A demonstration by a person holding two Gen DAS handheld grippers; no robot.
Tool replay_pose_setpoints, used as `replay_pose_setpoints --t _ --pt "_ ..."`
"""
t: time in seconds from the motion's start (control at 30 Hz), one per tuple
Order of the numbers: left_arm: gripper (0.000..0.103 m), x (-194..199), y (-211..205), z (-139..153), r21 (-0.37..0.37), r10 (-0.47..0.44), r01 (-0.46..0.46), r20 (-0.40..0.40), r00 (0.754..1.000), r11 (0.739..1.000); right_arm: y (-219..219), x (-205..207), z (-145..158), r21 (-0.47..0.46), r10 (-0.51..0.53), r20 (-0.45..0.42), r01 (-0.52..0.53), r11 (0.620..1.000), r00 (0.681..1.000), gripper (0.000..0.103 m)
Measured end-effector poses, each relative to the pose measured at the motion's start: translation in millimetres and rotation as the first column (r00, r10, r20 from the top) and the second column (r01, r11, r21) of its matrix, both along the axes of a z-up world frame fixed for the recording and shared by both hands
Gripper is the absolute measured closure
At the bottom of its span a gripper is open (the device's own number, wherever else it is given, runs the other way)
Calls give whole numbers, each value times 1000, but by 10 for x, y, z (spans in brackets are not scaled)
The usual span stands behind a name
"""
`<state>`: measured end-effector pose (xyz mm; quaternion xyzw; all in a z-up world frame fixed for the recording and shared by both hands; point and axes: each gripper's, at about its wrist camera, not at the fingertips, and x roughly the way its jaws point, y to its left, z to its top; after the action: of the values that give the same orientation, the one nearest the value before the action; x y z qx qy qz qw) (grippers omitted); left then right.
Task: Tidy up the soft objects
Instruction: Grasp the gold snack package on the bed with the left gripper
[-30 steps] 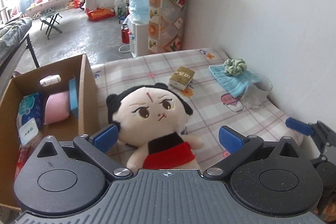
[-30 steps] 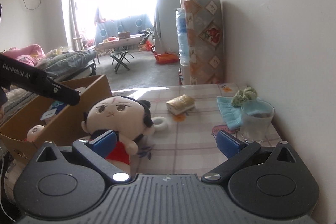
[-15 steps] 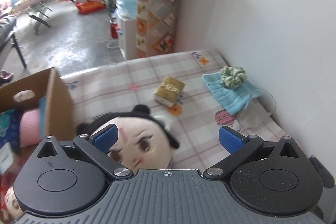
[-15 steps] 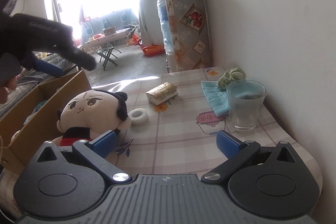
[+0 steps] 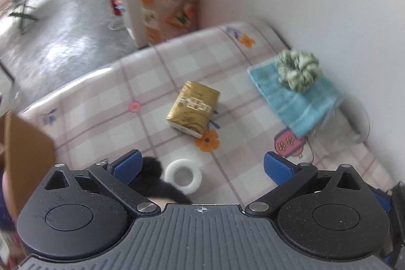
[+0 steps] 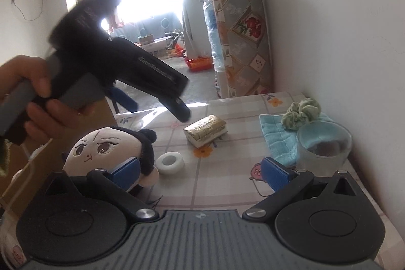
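Left tongs wide open, empty, over white ring at lower centre. Right tongs wide open, empty. Plush doll lower left on checked surface, beside cardboard box

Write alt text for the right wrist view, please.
A plush doll sits on a checked tablecloth beside a cardboard box, while a hand holds the left gripper above it. Farther back lie a white ring, a gold packet, a blue towel and a glass.

one doll, one towel, one scrunchie
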<state>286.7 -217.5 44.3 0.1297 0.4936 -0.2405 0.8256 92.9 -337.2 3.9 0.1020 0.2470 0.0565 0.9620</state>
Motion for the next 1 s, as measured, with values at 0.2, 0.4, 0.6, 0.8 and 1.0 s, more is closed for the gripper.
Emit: replay_pose_setpoints --t 0.2,0.4,0.6,0.8,1.0 --pt "0 316 -245 -256 81 -38 40 -23 999 996 -6 33 -74 30 45 6 -46 999 999 0" --pt "1 710 -401 -592 94 -33 44 -110 993 995 -74 14 -98 57 49 29 -50 997 998 0" --pt "10 937 -460 -830 108 -23 39 -141 990 993 -185 58 -177 107 35 0 -35 994 999 0" --pt "29 1023 -421 -881 96 11 3 -146 989 995 -257 87 -231 147 23 -20 -20 989 1000 0" --pt "42 1045 -412 -844 85 34 -24 -114 993 996 -263 93 -245 154 6 -21 -3 988 1000 1"
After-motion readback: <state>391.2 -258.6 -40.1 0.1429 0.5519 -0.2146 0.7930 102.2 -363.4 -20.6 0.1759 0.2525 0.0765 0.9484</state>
